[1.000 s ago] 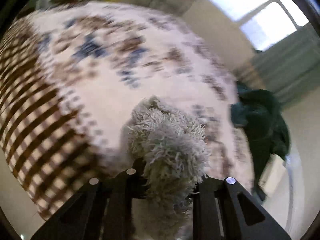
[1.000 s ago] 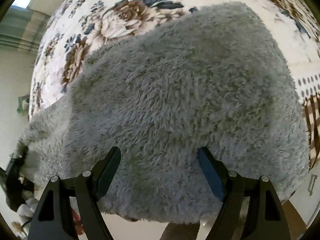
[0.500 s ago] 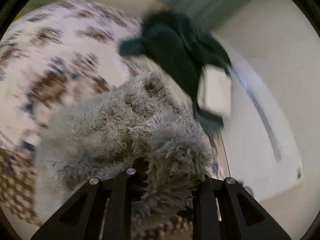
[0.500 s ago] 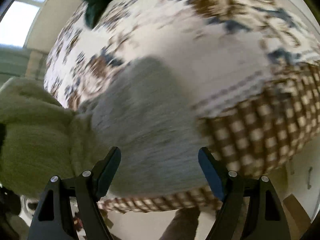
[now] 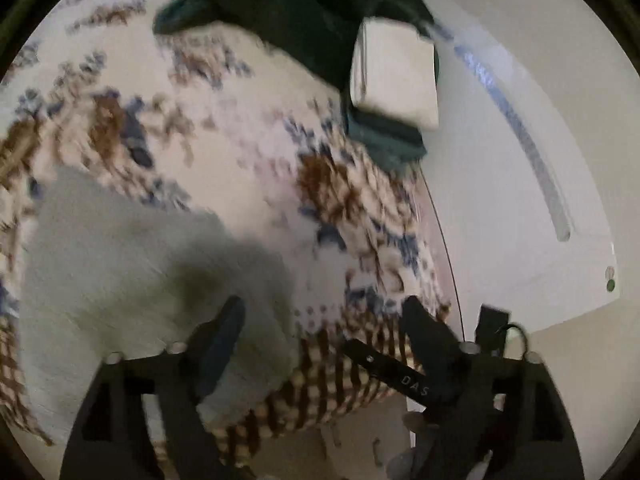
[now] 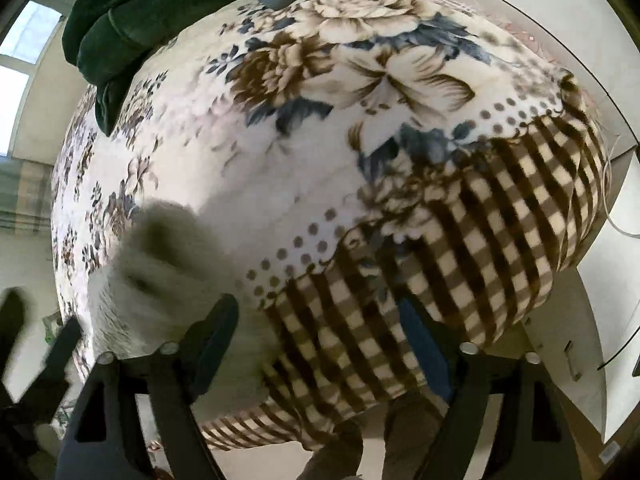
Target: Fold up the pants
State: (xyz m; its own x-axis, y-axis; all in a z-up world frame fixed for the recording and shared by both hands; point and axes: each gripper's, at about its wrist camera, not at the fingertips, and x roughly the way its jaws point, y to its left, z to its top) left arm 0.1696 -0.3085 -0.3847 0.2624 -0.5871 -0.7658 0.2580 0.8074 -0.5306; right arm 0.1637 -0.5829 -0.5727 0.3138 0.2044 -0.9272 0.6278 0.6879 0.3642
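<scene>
The fuzzy grey-green pants [image 5: 140, 272] lie in a folded heap on the floral blanket [image 5: 248, 128] of the bed, near its checked edge. My left gripper [image 5: 324, 336] hovers just right of the heap; its jaws are opening, with only blanket between them and the left finger [image 5: 224, 340] over the heap's edge. In the right wrist view the pants [image 6: 168, 264] sit at the lower left. My right gripper [image 6: 316, 336] is above the checked border [image 6: 480, 232], its jaws opening and nothing between them.
Dark green clothing [image 5: 300, 12] and a white folded item [image 5: 396, 76] lie at the far end of the bed, the green clothing [image 6: 120, 20] also in the right view. A white wall [image 5: 520, 200] runs beside the bed. A person's legs [image 6: 360, 440] stand at the bed's edge.
My left gripper was shut on a bunch of the pants and has let it go; the pants now rest on the bed. Both grippers have swung sideways off the pants toward the bed's checked edge.
</scene>
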